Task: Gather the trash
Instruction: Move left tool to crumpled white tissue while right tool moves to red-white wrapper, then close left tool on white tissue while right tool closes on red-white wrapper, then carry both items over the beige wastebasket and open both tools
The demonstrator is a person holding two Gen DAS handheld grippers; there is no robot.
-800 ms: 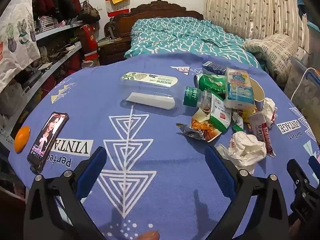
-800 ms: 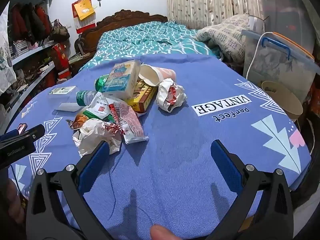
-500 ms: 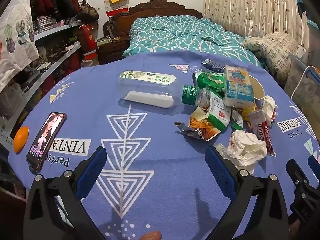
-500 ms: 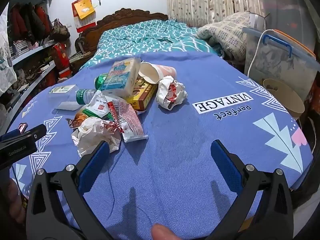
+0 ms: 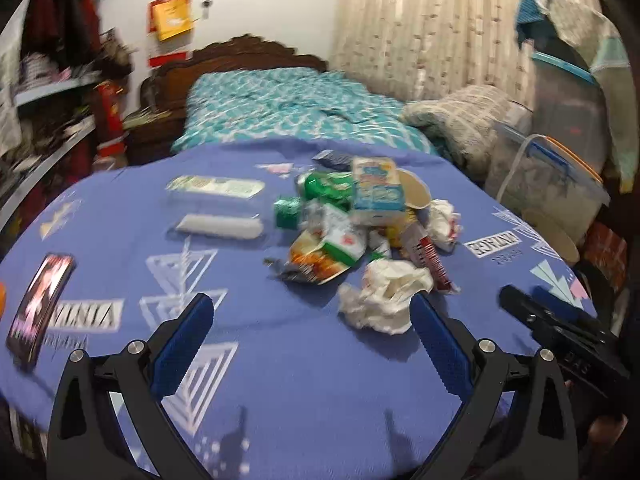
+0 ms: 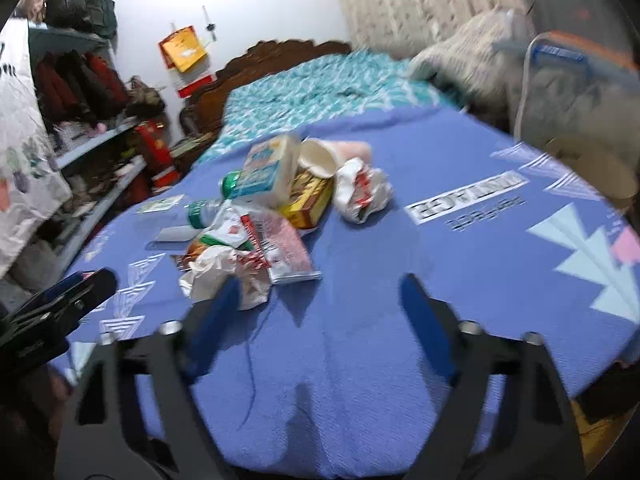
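A carved wooden headboard [image 5: 240,50] backs a teal-quilted bed [image 5: 288,108], with cream curtains [image 5: 424,28] beside a white wall [image 6: 248,0].

Left tool [image 5: 308,320] wide open — crumpled white paper [image 5: 384,296] near its right finger [image 5: 436,340].

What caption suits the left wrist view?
Open left gripper nears crumpled paper beside a trash pile on a blue cloth.

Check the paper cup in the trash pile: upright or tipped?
Tipped. The paper cup lies on its side, its open mouth facing sideways toward the camera, wedged between the white-and-blue packet and a crumpled wrapper.
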